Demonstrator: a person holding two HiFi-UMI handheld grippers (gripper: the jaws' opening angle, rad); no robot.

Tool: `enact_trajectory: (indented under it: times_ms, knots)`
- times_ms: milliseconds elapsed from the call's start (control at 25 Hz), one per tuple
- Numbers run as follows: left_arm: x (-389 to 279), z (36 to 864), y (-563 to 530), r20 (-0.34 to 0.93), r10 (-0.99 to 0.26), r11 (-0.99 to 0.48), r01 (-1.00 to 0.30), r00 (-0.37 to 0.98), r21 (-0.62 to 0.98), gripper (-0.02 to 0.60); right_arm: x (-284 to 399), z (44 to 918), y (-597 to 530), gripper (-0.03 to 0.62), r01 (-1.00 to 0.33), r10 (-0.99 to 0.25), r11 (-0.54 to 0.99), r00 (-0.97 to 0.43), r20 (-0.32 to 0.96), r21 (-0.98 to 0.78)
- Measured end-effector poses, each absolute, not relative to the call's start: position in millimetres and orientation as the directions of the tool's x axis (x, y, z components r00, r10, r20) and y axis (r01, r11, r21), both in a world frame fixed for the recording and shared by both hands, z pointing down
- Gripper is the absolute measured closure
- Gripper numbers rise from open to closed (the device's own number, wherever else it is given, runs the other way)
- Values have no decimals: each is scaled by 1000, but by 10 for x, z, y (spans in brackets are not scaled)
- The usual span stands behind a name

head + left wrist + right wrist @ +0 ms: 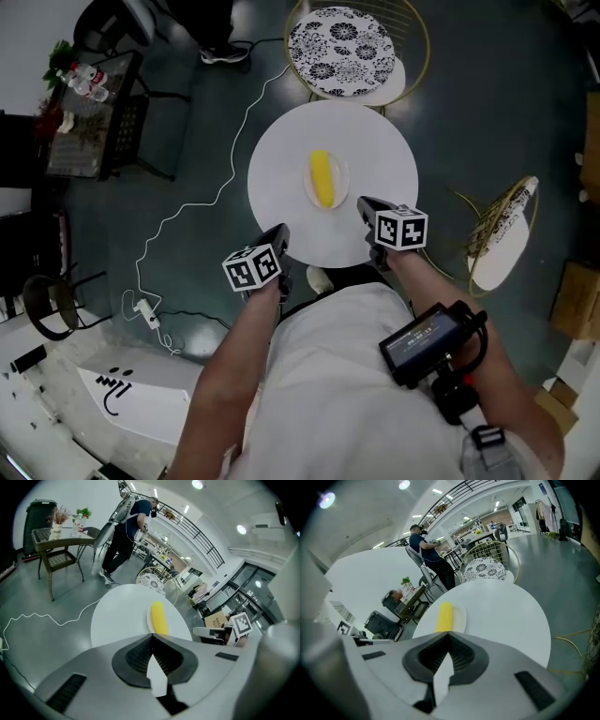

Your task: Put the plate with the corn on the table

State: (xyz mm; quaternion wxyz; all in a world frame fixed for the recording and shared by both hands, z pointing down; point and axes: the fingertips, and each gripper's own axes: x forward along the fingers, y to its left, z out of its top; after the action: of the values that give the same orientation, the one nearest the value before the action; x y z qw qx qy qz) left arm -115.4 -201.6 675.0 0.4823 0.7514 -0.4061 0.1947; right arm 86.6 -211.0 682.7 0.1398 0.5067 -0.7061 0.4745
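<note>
Item: plate (pixel 344 178), small and white, resting at the middle of the round white bench (pixel 281 159), one yellow corn (pixel 322 178) cob lying lengthwise on it; by my reading the placement is done. Left gripper (pixel 281 232): jaws pressed together, nothing between them, held just off the bench's near-left edge. Right gripper (pixel 366 204): jaws likewise pressed together and empty, tip over the bench's near-right edge. Risks, as I judge them: the cob is round and the plate shallow, so a knock to the bench edge from either gripper could roll the corn off the plate; a forward sweep of my right gripper, the closer one, could shove the plate toward the bench's far side. Pose: both my forearms reach forward from my body, roughly parallel, marker cubes facing up, each gripper aimed toward the bench's middle.
</note>
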Motion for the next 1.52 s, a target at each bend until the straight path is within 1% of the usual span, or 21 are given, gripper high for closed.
enact_trajectory:
  times_ms: [160,400,840,1120,1520]
  knots:
    - [-1202,6597,-1906,660,-443,-240,-790,607,565,575,754,6619,-2043,588,-832,-608,84,-479,633,-549]
    - [-1082,6305,-1688,593,-465,-351,-752,657,558,575,629,6346,-1809,588,-810,-628,156,-523,576,-565]
    - [-997,5941,-1207,499,-490,-463,-698,715,546,575,403,5945,-1369,588,-777,-631,291,-595,498,-559]
    - [-1021,5748,-895,445,-476,-521,-650,759,552,575,331,5724,-1050,588,-765,-653,322,-606,453,-558]
    - [-1107,5573,-619,384,-478,-576,-612,790,542,575,301,5552,-726,588,-782,-708,295,-565,425,-549]
